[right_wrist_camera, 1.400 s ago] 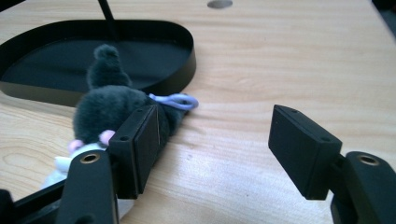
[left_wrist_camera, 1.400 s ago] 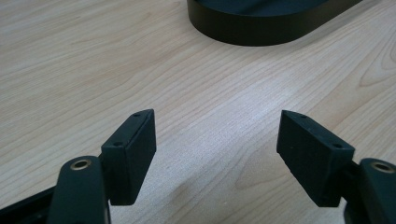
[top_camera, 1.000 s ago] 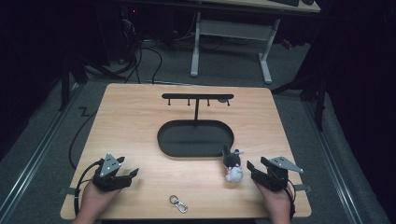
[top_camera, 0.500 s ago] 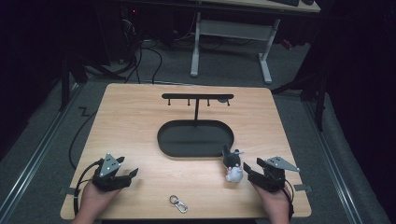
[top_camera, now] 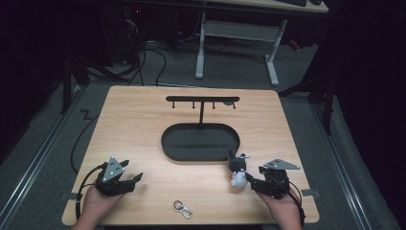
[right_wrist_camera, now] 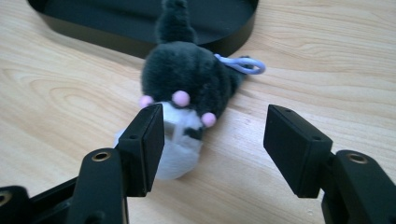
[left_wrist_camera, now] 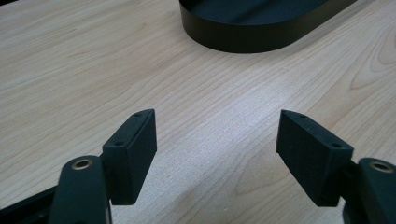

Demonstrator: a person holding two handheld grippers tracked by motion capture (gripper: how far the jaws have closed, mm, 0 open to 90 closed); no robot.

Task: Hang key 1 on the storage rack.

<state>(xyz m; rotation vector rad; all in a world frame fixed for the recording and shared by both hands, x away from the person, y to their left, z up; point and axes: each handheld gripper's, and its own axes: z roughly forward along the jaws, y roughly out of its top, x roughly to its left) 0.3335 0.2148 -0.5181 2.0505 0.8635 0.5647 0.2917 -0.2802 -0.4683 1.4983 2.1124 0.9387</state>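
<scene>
the right gripper (right_wrist_camera: 212, 140) stands open around the plush keychain toy (right_wrist_camera: 187, 93), lying on the table (top_camera: 143, 124) beside the black tray (top_camera: 201, 143), probably for grasping it; the left gripper (left_wrist_camera: 217, 142) waits open, empty.

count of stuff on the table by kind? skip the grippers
Plush toy: 1
Key clip: 1
Black oval tray: 1
Hook stand: 1
Total: 4
</scene>
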